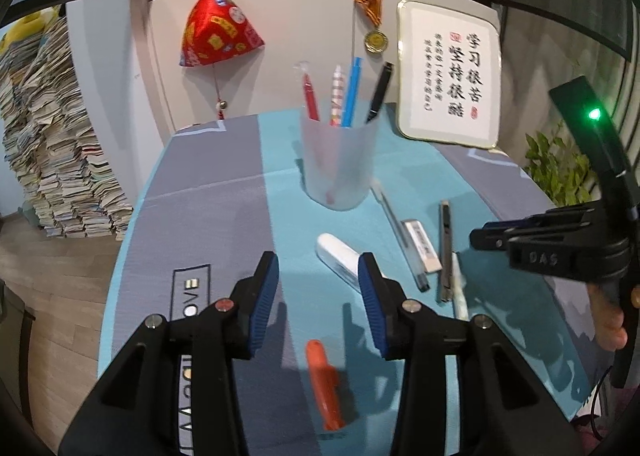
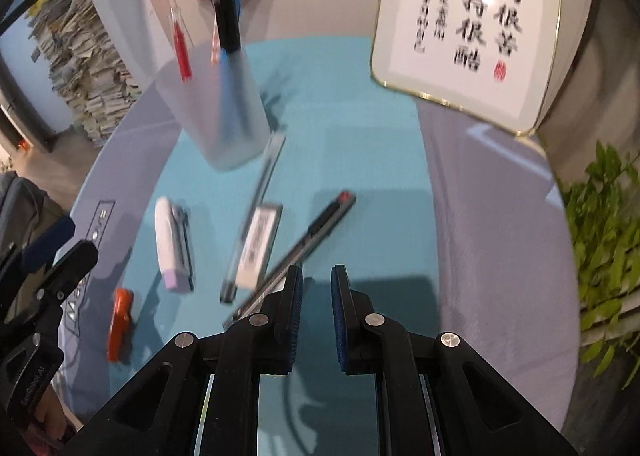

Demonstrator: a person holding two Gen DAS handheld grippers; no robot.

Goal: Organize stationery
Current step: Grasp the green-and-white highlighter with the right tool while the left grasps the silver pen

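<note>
Your left hand-held gripper (image 1: 318, 296) hangs spread and empty above the orange marker (image 1: 323, 386) on the table (image 1: 224, 191); your right hand-held gripper (image 2: 316, 310) is parted, holding nothing, beside the utility knife (image 2: 304, 244).

The left gripper (image 1: 319, 280) is held low and level, pointing forward, its jaws spread wide with nothing between the blue pads (image 1: 264, 296). The right gripper (image 2: 316, 296) also points forward and slightly down, its jaws parted by a narrower gap, nothing between them. Seen from the left wrist, the right gripper (image 1: 492, 236) sits off to the right, side-on, fingers aimed left, with part of the hand (image 1: 608, 316) gripping its handle below. The two grippers are well apart.
</note>
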